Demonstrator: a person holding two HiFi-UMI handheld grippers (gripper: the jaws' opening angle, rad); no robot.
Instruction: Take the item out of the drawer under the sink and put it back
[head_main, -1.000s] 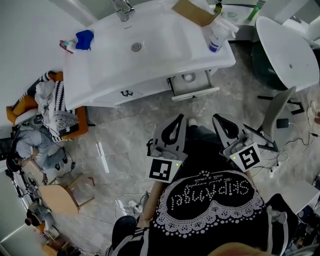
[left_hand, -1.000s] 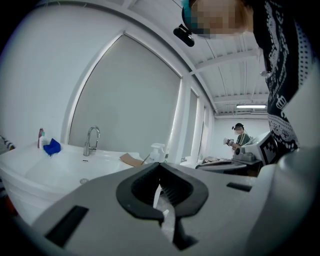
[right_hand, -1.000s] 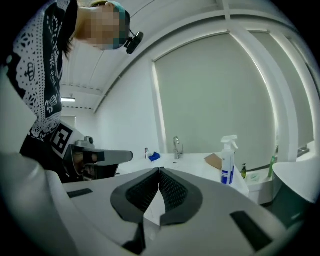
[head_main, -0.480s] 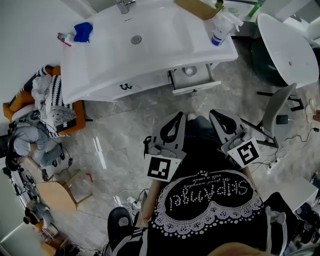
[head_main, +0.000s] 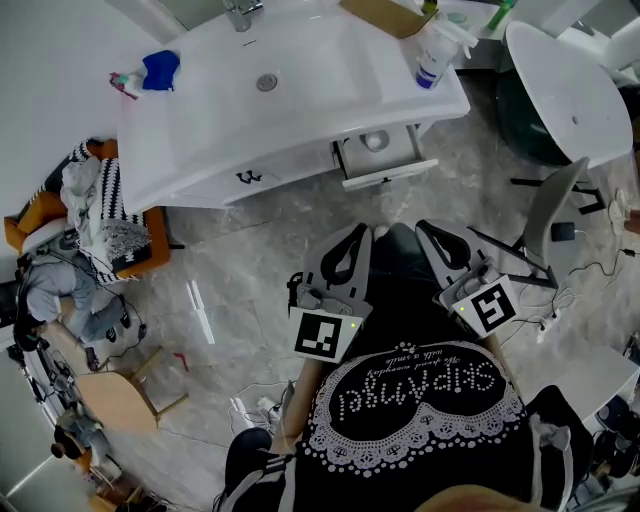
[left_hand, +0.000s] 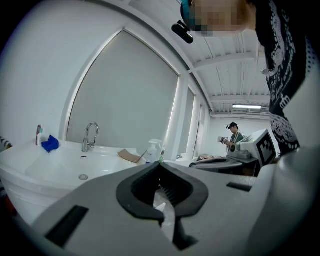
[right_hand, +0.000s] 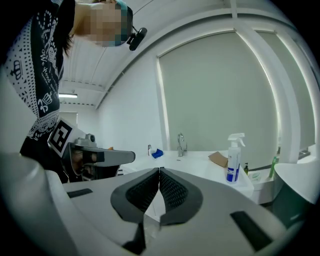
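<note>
The white vanity (head_main: 200, 150) has its right drawer (head_main: 388, 172) pulled open under the sink. A small round white item (head_main: 375, 141) lies inside it. My left gripper (head_main: 363, 232) and right gripper (head_main: 423, 228) hover side by side over the floor, well short of the drawer. Both point toward the vanity. In the left gripper view the left gripper (left_hand: 160, 163) has its jaws meeting at the tips with nothing held. The right gripper (right_hand: 159, 169) is likewise shut and empty.
On the vanity top stand a spray bottle (head_main: 432, 60), a cardboard piece (head_main: 385, 18), a blue cloth (head_main: 160, 70) and the faucet (head_main: 240, 12). A clothes-filled orange basket (head_main: 95, 215) sits left, a white tub (head_main: 570, 90) and grey chair (head_main: 550, 225) right.
The head view has drifted, so the vanity and drawer sit slightly higher in the picture. Both grippers stay shut in about the same place.
</note>
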